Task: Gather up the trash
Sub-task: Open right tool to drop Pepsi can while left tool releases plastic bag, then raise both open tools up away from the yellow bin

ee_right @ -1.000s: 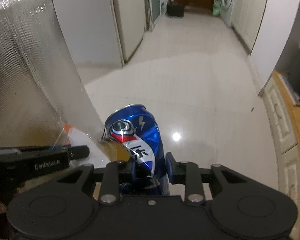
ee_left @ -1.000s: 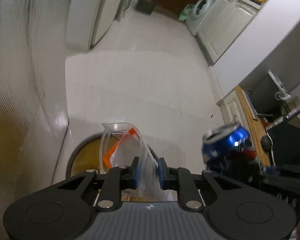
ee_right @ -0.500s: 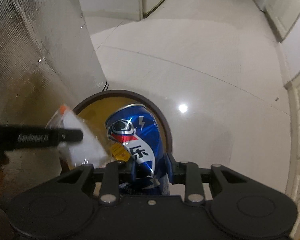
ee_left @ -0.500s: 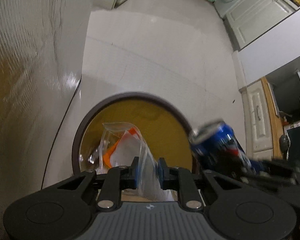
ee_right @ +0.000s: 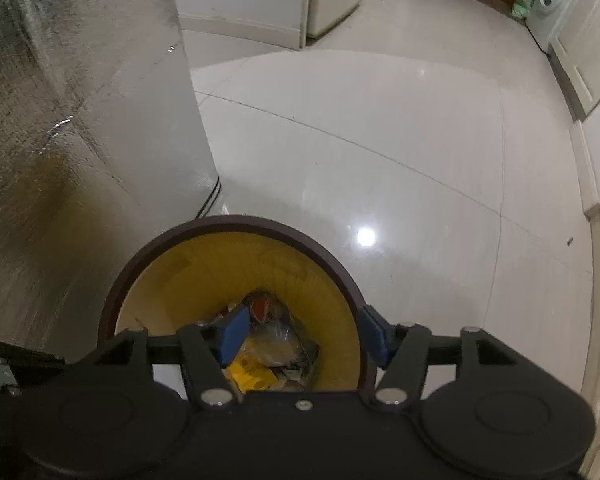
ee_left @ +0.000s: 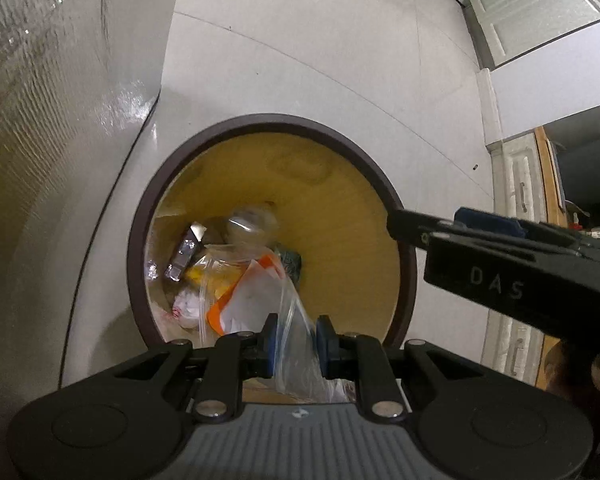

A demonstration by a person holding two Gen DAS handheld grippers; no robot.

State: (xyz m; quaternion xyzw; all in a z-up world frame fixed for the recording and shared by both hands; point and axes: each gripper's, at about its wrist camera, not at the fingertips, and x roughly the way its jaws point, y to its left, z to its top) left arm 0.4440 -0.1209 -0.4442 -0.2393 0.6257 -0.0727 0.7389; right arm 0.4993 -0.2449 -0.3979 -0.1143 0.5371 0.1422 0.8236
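Hovering over the bin (ee_left: pixel 396 200) with both grippers. The right gripper (ee_right: pixel 300 334) has just been opening, jaws wide with nothing between them, so its load looks dropped; I can't pick it out in the trash pile (ee_right: pixel 276 340) at the bottom. The left gripper (ee_left: pixel 296 344) is clamped on a clear plastic bag (ee_left: pixel 268 304) above the opening, which needs releasing. Pile's murky, and the right gripper covers the bin's near rim

Left gripper (ee_left: pixel 296 338) points steeply down, blue pads pinched tight on a clear plastic bag (ee_left: pixel 260 300). Right gripper (ee_right: pixel 302 334) also points steeply down; its jaws have just been opening and stand apart with nothing between them.
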